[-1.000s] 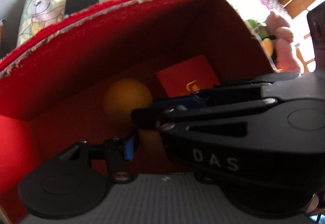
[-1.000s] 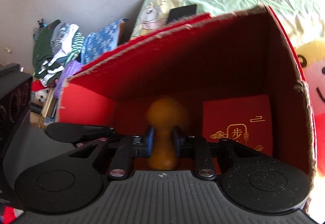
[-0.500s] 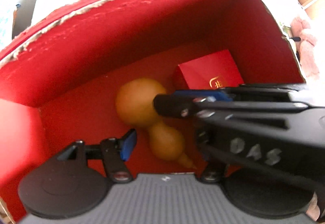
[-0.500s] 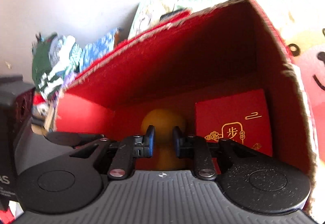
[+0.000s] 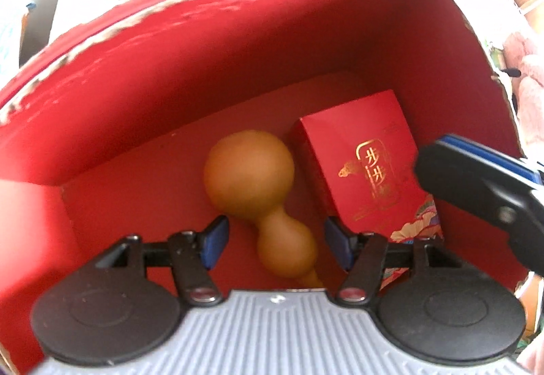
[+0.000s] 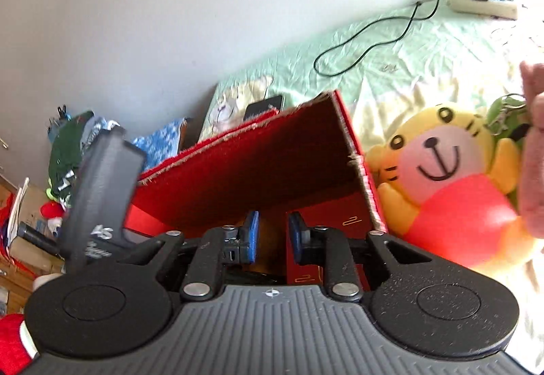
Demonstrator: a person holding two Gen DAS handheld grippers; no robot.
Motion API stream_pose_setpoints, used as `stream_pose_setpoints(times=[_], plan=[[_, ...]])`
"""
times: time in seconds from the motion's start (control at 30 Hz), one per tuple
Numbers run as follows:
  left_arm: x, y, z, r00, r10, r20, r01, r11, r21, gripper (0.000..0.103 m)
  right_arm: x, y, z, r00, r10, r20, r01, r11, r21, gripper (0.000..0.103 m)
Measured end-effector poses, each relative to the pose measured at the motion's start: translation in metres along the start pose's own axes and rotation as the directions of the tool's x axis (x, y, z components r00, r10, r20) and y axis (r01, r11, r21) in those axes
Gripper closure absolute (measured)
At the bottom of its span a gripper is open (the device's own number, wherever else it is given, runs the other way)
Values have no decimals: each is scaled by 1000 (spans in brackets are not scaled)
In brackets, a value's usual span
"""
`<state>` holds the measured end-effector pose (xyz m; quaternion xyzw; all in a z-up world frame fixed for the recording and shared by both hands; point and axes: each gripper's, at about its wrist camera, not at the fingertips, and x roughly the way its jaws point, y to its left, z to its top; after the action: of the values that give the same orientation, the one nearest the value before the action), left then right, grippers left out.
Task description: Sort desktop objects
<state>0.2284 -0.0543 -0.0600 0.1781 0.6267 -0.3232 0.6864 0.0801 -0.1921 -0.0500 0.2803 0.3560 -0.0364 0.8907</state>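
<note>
An orange-brown gourd (image 5: 258, 191) lies on the floor of a big red box (image 5: 204, 75), next to a small red carton with gold characters (image 5: 367, 167). My left gripper (image 5: 275, 245) is open, with its blue pads on either side of the gourd's small bulb, not touching it. My right gripper (image 6: 272, 235) is open and empty, raised above the near rim of the red box (image 6: 258, 164); its finger shows at the right edge of the left wrist view (image 5: 476, 188). The gourd is mostly hidden in the right wrist view.
A yellow tiger plush (image 6: 448, 177) lies right of the box on a green bedsheet (image 6: 425, 45). A power strip (image 6: 482, 1) with a black cable, a phone (image 6: 265, 106) behind the box and piled clothes (image 6: 74, 143) at far left.
My right gripper has let go of the gourd and pulled up and back out of the box. The gourd now lies on the box floor. My left gripper has moved in around it.
</note>
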Motion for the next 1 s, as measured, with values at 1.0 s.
stream_pose_setpoints(times=[1.0], plan=[[-61,14,-68,936,269,226,-244,961,-133,17,12,31,-18,992,-119,-39,112,982,-153,73]])
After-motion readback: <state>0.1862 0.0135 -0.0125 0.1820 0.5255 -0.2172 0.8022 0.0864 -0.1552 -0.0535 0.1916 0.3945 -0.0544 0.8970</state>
